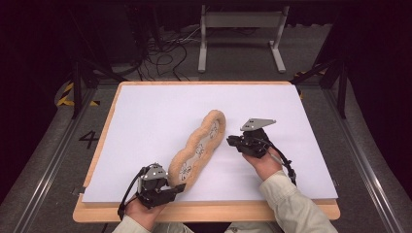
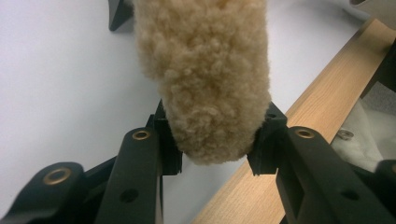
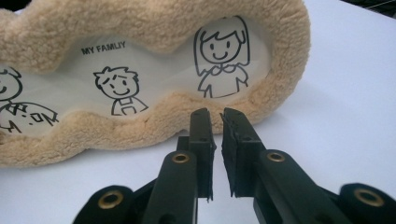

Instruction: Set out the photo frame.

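Note:
A long tan fleece picture frame (image 1: 198, 146) lies diagonally on the white board (image 1: 141, 116), its windows showing cartoon figures. My left gripper (image 1: 178, 188) is shut on the frame's near end; in the left gripper view the fleece end (image 2: 205, 70) is squeezed between the two jaws of that gripper (image 2: 215, 150). My right gripper (image 1: 230, 141) sits just right of the frame's far end. In the right gripper view that gripper (image 3: 215, 117) has its jaws almost together with nothing between them, tips just short of the fleece rim (image 3: 154, 21) below a drawn girl.
The board rests on a wooden tabletop whose front edge (image 1: 209, 211) runs close to my left hand. Beyond the table's far edge are a grey metal stand (image 1: 240, 22) and floor cables (image 1: 165, 53). Bare board lies left of the frame.

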A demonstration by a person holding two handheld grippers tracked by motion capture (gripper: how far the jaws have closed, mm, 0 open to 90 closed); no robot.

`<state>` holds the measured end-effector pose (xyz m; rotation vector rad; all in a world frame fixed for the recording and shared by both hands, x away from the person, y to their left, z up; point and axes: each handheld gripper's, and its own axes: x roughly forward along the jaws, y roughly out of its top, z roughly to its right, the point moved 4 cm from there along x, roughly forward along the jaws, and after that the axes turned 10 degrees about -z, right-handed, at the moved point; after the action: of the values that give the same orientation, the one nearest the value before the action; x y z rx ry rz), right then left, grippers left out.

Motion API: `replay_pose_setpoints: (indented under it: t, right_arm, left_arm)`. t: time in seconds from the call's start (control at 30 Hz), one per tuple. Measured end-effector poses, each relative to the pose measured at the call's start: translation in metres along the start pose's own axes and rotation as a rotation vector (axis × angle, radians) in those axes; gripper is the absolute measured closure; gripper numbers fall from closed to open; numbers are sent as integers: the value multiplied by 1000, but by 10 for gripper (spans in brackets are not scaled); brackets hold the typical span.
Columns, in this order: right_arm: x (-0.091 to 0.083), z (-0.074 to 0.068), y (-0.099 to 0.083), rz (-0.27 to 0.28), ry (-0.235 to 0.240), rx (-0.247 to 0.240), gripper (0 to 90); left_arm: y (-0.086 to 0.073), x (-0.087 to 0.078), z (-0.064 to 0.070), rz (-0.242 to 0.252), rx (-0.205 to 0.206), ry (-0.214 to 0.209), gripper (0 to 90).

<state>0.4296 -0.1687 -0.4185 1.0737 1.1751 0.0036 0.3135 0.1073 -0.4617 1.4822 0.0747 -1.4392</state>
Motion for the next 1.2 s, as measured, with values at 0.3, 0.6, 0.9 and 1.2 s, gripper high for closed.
replay_pose_setpoints:
  t: [0.3, 0.6, 0.9, 1.2]
  right_arm:
    - [4, 24, 20, -3, -30, 10, 538]
    - [32, 54, 36, -58, -6, -27, 431]
    - [56, 65, 45, -77, 68, -66, 469]
    - [63, 73, 50, -99, 71, -86, 693]
  left_arm:
    - [0, -1, -6, 6, -26, -10, 657]
    - [-1, -2, -7, 9, -13, -8, 656]
    - [-1, -2, -7, 9, -9, -9, 656]
    - [-1, -2, -8, 9, -2, -13, 658]
